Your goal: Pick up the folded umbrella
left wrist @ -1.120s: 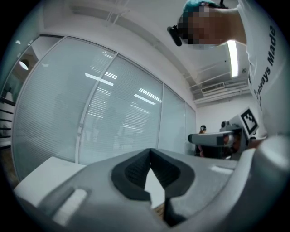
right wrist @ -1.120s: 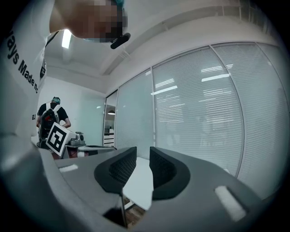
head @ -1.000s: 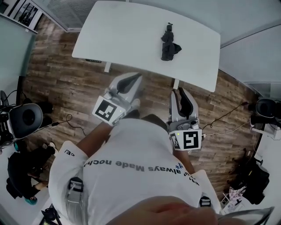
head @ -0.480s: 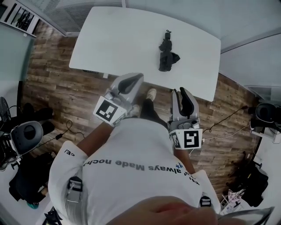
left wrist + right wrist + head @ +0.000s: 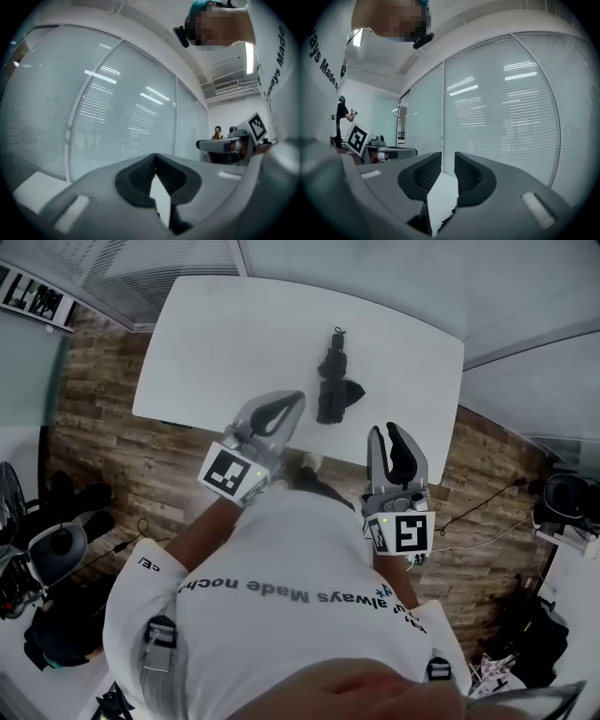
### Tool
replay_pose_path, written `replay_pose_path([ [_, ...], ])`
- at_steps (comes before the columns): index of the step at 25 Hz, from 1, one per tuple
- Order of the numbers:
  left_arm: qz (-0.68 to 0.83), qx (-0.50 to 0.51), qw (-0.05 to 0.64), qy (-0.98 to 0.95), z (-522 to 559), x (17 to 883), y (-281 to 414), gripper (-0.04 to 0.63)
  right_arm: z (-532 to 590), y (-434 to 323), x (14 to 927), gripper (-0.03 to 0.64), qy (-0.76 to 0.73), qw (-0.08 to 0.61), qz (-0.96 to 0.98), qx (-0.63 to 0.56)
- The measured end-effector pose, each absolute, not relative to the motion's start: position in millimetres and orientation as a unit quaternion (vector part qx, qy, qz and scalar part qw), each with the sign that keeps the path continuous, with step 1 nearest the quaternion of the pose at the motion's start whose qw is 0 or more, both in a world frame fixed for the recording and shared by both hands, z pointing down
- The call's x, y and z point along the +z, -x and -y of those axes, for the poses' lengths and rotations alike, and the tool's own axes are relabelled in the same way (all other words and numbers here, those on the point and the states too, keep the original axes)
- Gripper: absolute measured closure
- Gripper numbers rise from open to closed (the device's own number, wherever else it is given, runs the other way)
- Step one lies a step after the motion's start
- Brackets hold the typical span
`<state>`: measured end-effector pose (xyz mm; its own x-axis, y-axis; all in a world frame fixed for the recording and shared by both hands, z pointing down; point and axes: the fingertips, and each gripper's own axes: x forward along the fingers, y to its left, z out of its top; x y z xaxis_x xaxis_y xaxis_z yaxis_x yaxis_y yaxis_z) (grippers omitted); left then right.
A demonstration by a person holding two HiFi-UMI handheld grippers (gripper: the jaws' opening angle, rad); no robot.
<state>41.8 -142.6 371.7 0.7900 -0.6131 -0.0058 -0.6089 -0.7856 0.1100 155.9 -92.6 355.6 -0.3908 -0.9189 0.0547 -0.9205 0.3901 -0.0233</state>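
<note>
Left tongs (image 5: 294,402), right tongs (image 5: 388,430) (both closed) near folded umbrella (image 5: 333,390).

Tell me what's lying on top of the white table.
A black folded umbrella lies on the white table, the only thing showing there. The patch of tabletop beneath it is covered.

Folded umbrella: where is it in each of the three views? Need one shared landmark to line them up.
Head view: the folded umbrella lies on the white table, upper centre of the picture.
Left gripper view: not identifiable; only a sliver of table shows between the jaws.
Right gripper view: not identifiable; again only a table sliver between the jaws.
Shared landmark: the white table.
</note>
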Motion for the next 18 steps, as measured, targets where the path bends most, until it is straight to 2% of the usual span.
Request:
replay_pose_path([
  [9,0.333,-0.021,0.050,-0.941,207,378,-78,0.594,156,-195,366,0.529,-0.545,0.021,0.838,0.033],
  [18,0.332,-0.025,0.054,-0.941,249,373,-56,0.594,201,-173,356,0.529,-0.549,0.024,0.835,0.026],
])
